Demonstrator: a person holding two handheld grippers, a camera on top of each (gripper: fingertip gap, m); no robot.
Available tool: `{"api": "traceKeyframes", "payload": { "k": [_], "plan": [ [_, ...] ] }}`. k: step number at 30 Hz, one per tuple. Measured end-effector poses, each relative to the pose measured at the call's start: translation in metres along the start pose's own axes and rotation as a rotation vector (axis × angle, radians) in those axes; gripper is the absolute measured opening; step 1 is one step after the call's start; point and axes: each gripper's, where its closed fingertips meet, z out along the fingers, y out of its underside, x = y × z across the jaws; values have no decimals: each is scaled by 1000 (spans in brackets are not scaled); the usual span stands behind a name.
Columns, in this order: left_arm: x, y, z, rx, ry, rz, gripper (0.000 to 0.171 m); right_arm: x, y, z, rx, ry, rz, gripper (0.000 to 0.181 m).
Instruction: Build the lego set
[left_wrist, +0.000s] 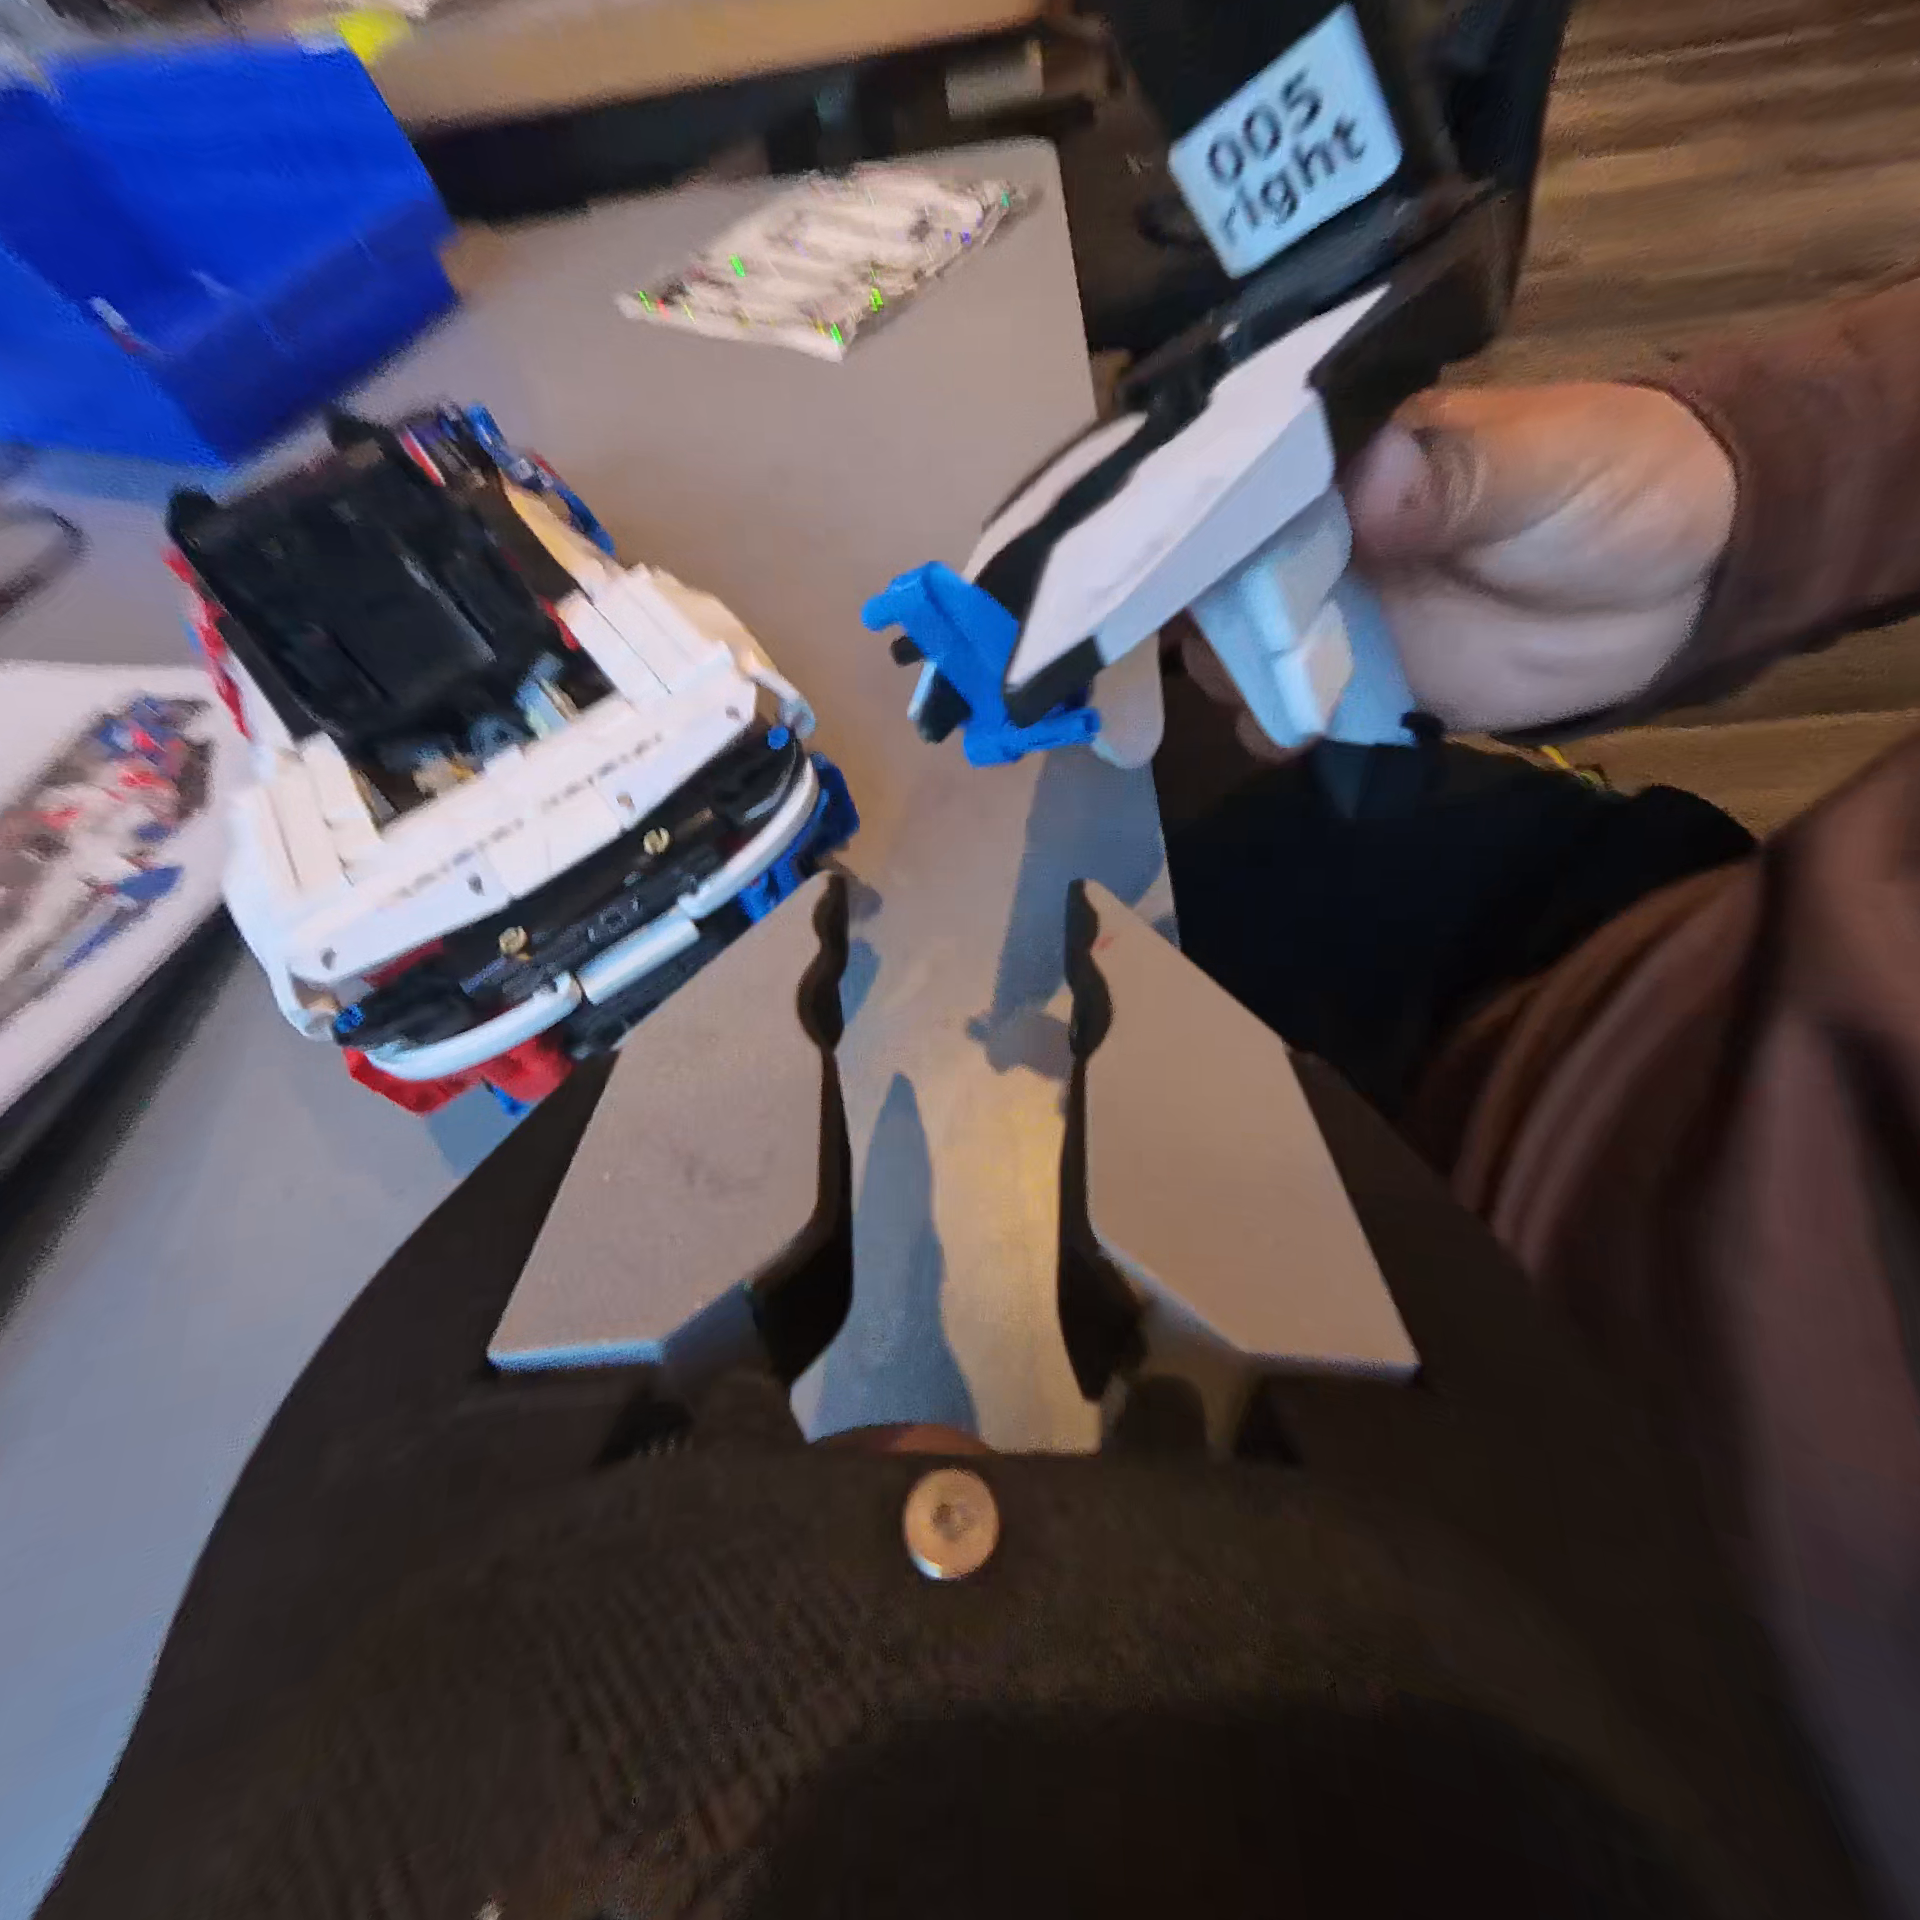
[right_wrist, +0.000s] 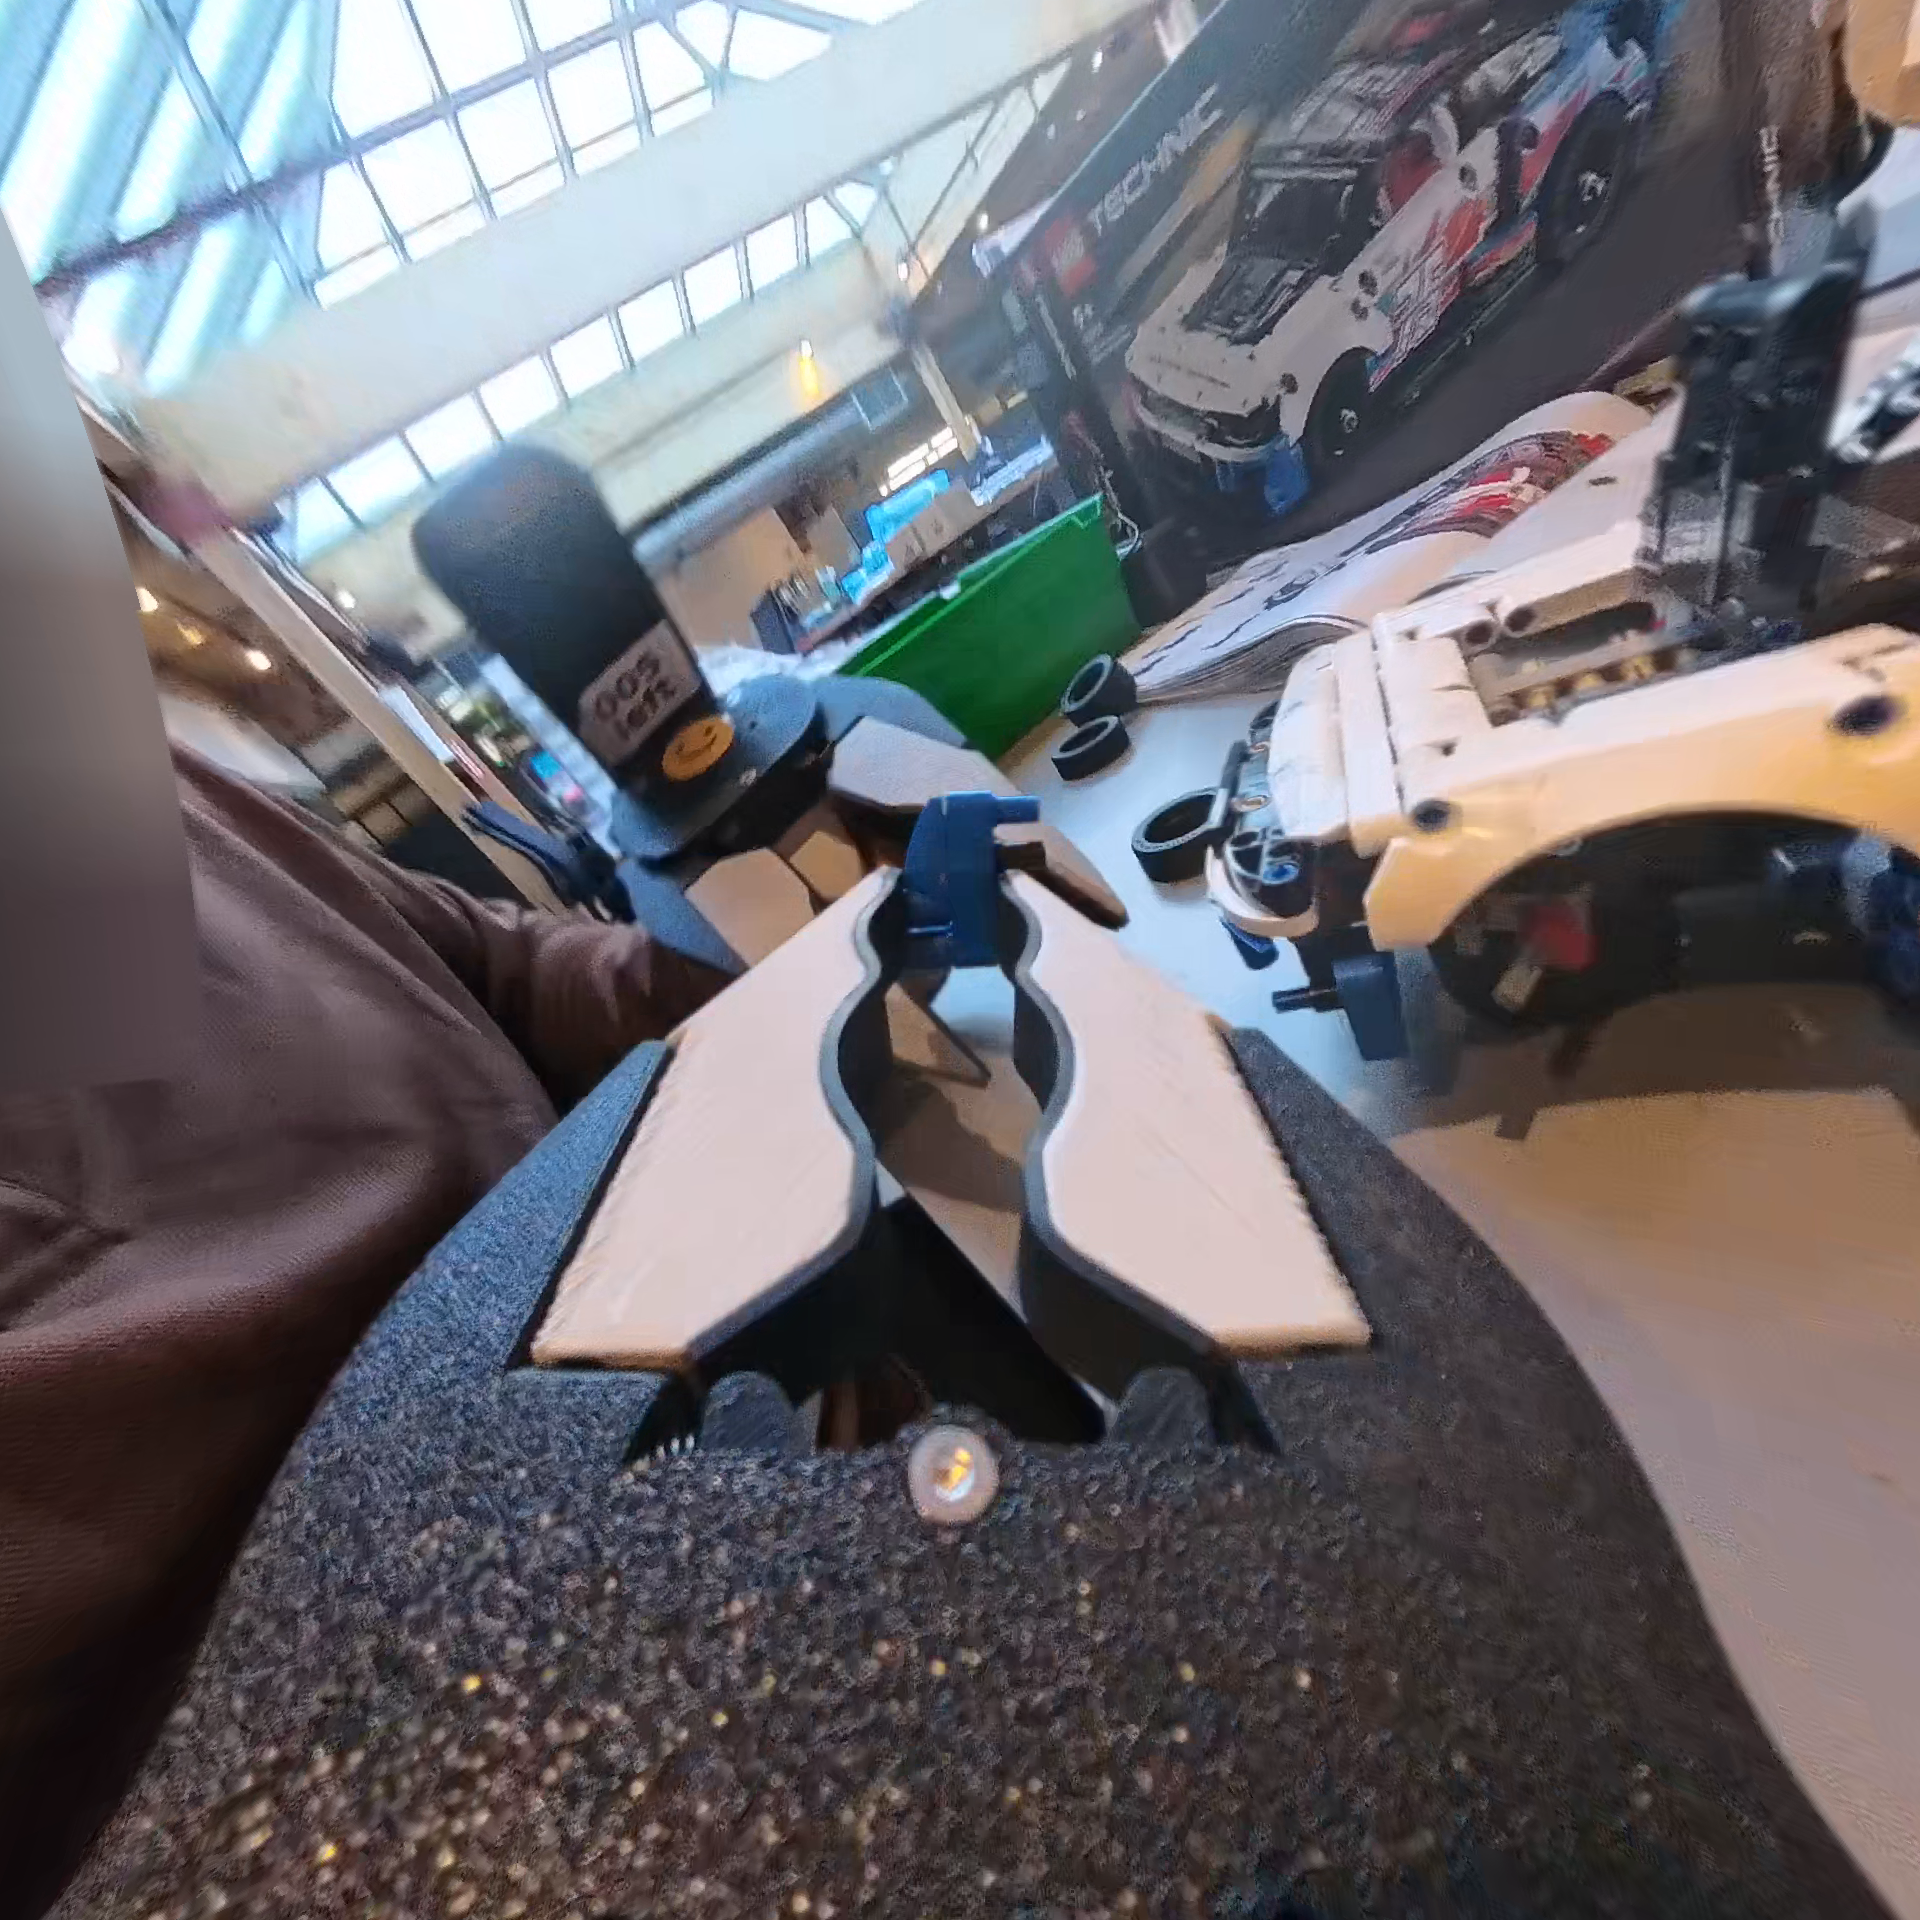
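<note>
The grey table (left_wrist: 260, 1299) carries everything, and the white lego car (left_wrist: 499, 748) on it serves as the landmark. Behind the car stands the dark set box (right_wrist: 1351, 260) with a picture of the finished model, and next to the box sits a green bin (right_wrist: 997, 623). A blue bin (left_wrist: 197, 239) is also behind the car in the left wrist view. An open instruction booklet (right_wrist: 1299, 582) lies between the car and the green bin. Three black tyres (right_wrist: 1096, 717) rest on the table just beside the front of the car.

The left gripper (left_wrist: 956, 914) hovers near the front bumper of the car, its jaws apart with nothing between them. The right gripper (right_wrist: 951, 883) is raised beside the car, and its fingertips pinch a small blue lego piece (right_wrist: 961, 862). A hand (left_wrist: 1538, 551) holds the handle of this gripper.
</note>
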Motion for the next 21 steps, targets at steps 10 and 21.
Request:
{"api": "traceKeyframes", "payload": {
  "k": [10,21],
  "plan": [
    [-1,-31,-5,140,-242,264,18,4,-6,-5,114,-69,225,16],
    [3,-36,-1,168,-387,466,19,3,-8,-6,147,-132,410,16]
  ]
}}
